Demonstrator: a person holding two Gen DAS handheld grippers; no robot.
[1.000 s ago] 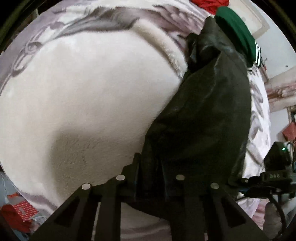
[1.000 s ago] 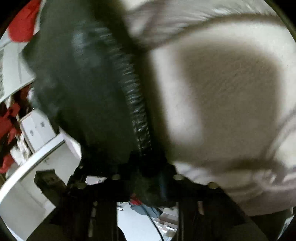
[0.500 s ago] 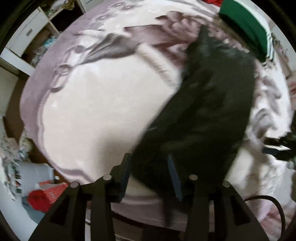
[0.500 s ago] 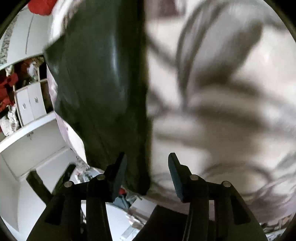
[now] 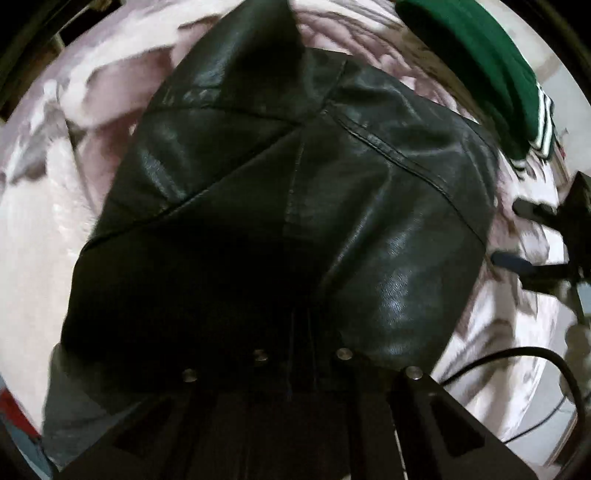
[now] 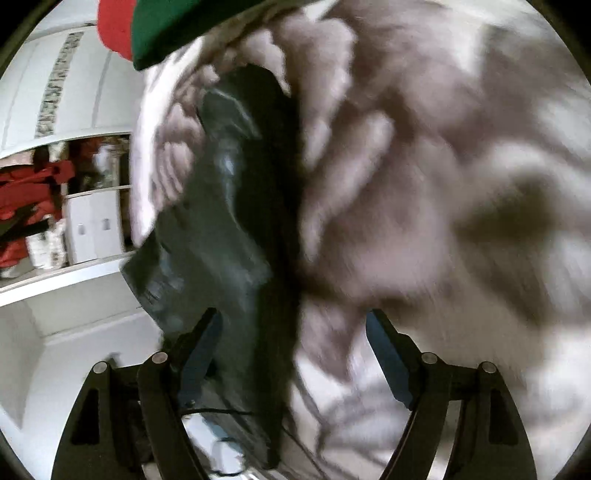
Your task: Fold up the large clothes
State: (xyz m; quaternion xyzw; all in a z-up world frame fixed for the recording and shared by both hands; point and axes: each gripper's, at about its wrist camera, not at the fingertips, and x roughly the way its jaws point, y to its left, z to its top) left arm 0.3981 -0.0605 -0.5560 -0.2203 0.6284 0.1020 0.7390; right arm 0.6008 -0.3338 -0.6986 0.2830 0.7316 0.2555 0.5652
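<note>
A black leather jacket lies folded on a pale patterned blanket. In the left wrist view it fills the middle and covers my left gripper, so the fingertips are hidden in its dark folds. In the right wrist view the jacket runs up the left of centre, seen edge-on. My right gripper is open wide; its left finger sits against the jacket's edge and its right finger is over the blanket.
A folded green garment with white stripes lies at the far right of the bed; it also shows in the right wrist view beside something red. White cupboards stand beyond the bed. A black cable hangs at the right.
My right gripper went from shut on the jacket to wide open. My left gripper opened half a second ago and has since moved in close, under the jacket.
</note>
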